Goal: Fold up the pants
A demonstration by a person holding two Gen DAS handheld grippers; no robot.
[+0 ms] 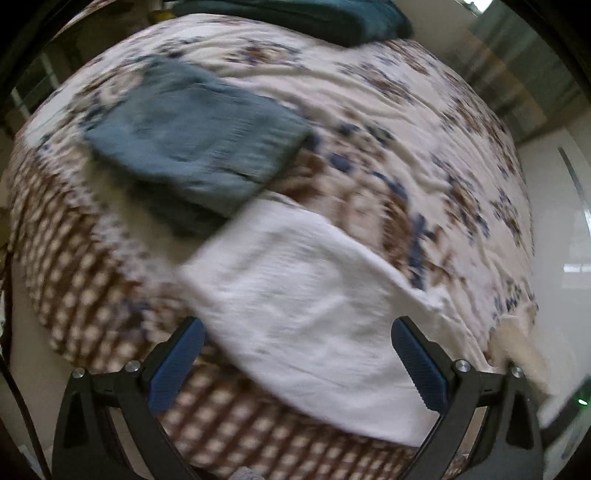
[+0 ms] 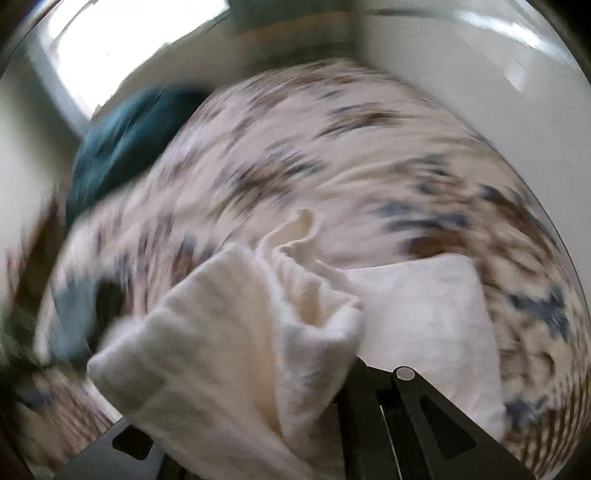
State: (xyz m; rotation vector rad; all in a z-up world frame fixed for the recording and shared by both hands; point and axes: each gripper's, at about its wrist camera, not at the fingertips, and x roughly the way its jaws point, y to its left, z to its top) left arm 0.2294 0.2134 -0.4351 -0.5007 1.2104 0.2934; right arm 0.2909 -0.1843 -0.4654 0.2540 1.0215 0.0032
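your white pants (image 1: 314, 295) lie on the bed (image 1: 369, 110), at its near edge, part folded into a broad flat panel whose long axis runs slantwise from the checked border toward the bed's near right corner. your left gripper (image 1: 297, 365) hovers just over that panel, spread wide and holding nothing, with the blue pads (image 1: 177, 369) on either side of the cloth below. your right gripper (image 2: 332, 387) is mostly buried: a bunched end of the pants (image 2: 236, 332) is draped over its fingers and lifted off the bed, so it looks clenched on the cloth, though the tips themselves are hidden. in the right wrist view the flat part of the pants stretches away ahead and to the right of the raised end, so i judge the fold has to travel along that line, the lifted end carried over the flat panel. the right hand does the carrying; the left is nearer the flat panel and well placed to pin it. a folded blue garment (image 1: 192, 140) sits just beyond, touching the pants' far end; a dark teal blanket (image 1: 314, 18) lies at the bed's far edge. both views are blurred.
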